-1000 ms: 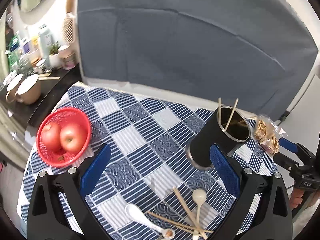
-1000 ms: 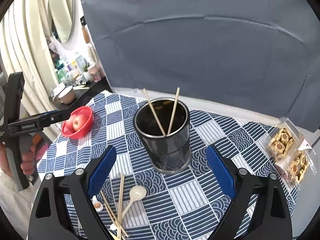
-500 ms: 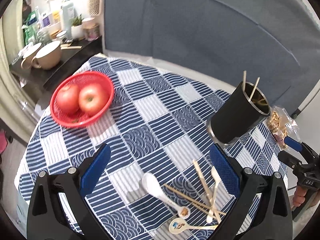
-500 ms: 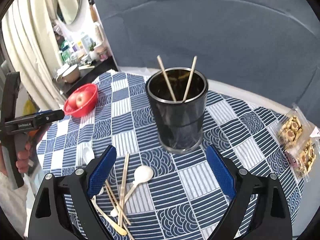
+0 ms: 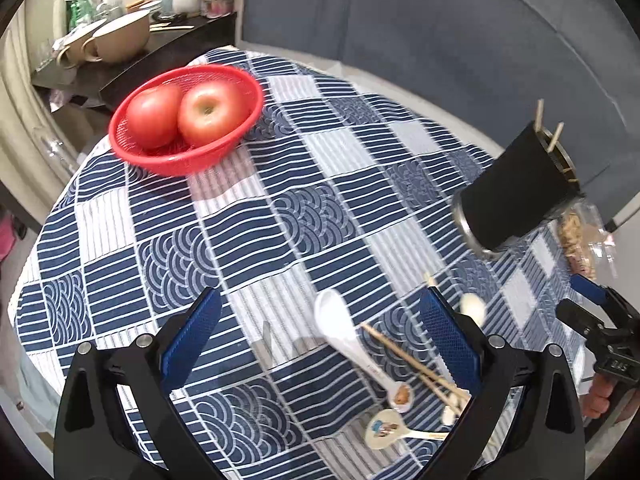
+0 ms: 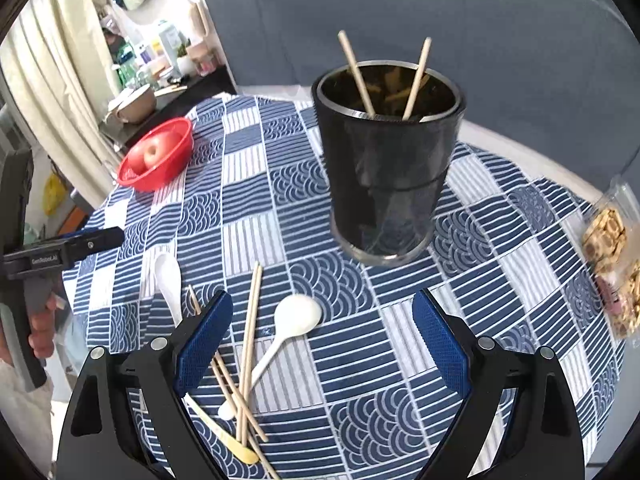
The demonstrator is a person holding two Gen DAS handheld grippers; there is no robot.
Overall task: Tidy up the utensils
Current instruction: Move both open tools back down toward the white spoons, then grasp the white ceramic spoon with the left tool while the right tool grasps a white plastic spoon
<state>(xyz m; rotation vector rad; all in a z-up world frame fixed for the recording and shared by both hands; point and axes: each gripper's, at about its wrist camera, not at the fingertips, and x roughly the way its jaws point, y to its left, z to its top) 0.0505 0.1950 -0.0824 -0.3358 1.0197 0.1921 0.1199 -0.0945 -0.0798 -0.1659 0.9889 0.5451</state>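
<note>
Both grippers' fingers [image 6: 440, 344] wide open, empty; two chopsticks [image 6: 356, 74] in black cup [image 6: 386, 184], spoons [image 6: 298, 318] and loose sticks [image 6: 250, 340] left.

My left claw [image 5: 320, 340] and right claw [image 6: 322, 340] have matt black plastic arms with blue pads of fine knurled texture. The counter wears a woven blue-and-white patterned cloth [image 5: 248, 216], matt and slightly ribbed. The black cylindrical holder [image 6: 386, 160] looks glossy, with a shiny metal rim. Pale wooden chopsticks [image 6: 250, 344] lie dull and smooth. The white ceramic-looking spoon [image 6: 286, 330] is smooth with a soft sheen. The red plastic mesh basket [image 5: 188, 120] holds glossy apples [image 5: 206, 114].
</note>
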